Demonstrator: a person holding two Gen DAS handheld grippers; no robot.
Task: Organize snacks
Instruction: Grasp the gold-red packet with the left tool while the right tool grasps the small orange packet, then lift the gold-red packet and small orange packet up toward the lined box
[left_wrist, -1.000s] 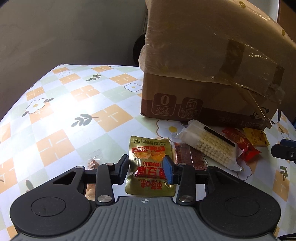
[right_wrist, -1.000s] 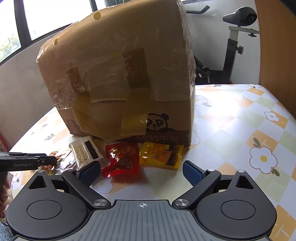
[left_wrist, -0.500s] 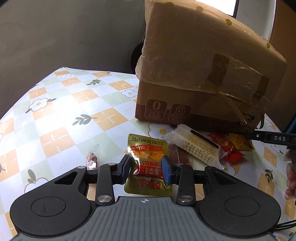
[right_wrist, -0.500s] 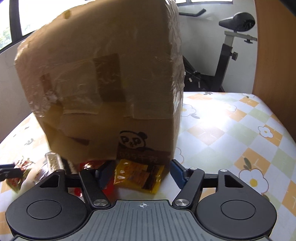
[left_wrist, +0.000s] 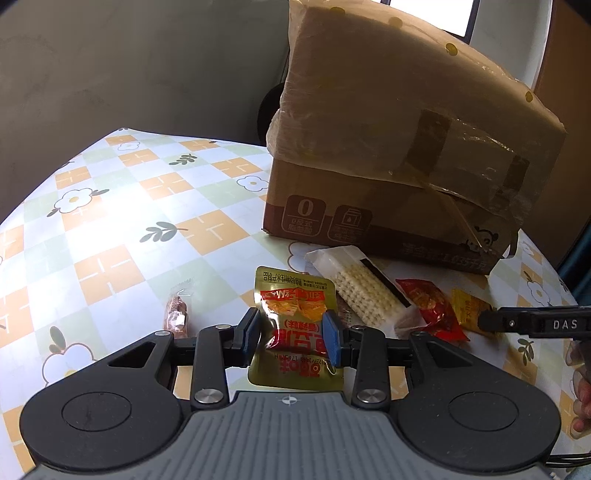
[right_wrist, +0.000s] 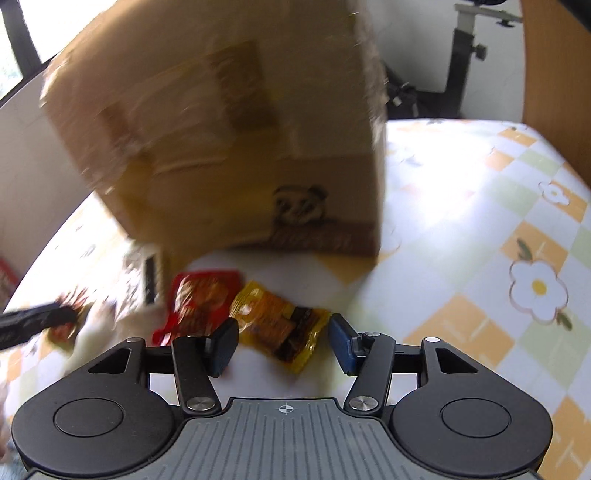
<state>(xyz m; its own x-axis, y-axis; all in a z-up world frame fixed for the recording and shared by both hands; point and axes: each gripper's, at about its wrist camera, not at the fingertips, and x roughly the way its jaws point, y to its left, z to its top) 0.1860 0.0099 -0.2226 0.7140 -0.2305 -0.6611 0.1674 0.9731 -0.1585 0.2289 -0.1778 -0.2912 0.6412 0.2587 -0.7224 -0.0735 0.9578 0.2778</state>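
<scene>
L gripper (left_wrist: 291, 339) clamped on gold pouch (left_wrist: 295, 332), pinched across its width so it lifts flat. R gripper (right_wrist: 282, 341) jaws just been closing, not yet touching yellow packet (right_wrist: 280, 325) between them. Carton (left_wrist: 399, 155) at 12 o'clock, prob the bin.

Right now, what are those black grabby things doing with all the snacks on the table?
A person is sorting snack packets in front of a big cardboard box on a flowery table. The left tongs are pinching a gold packet. The right tongs have just been closing around a yellow packet, but the pads do not seem to press it yet. A red packet, a wafer pack and a small brown candy lie nearby.
</scene>
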